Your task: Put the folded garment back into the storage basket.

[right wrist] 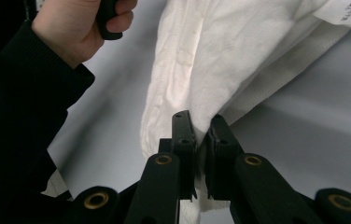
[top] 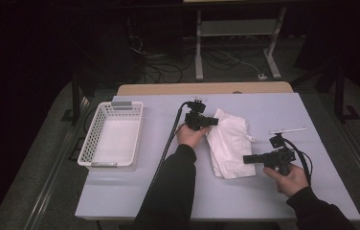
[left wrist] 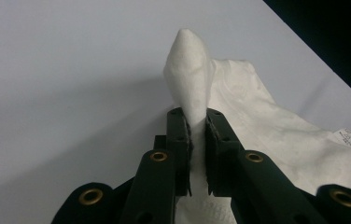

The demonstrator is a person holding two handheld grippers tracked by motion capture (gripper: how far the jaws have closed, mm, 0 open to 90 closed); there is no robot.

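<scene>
White cloth (top: 230, 143); white perforated basket (top: 113, 134); pale lilac-grey surface (top: 274, 191); black hand-held gripper jaws with brass-coloured rivets.

You have one white cloth (top: 230, 143) on the table (top: 168, 191), one white basket (top: 112, 136) at the left, and two grippers, left (top: 212, 121) and right (top: 248, 159)

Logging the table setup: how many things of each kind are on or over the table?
White cloth: 1
White basket: 1
Black grippers, left gripper and right gripper, both clamped on the cloth: 2
Total: 4
</scene>
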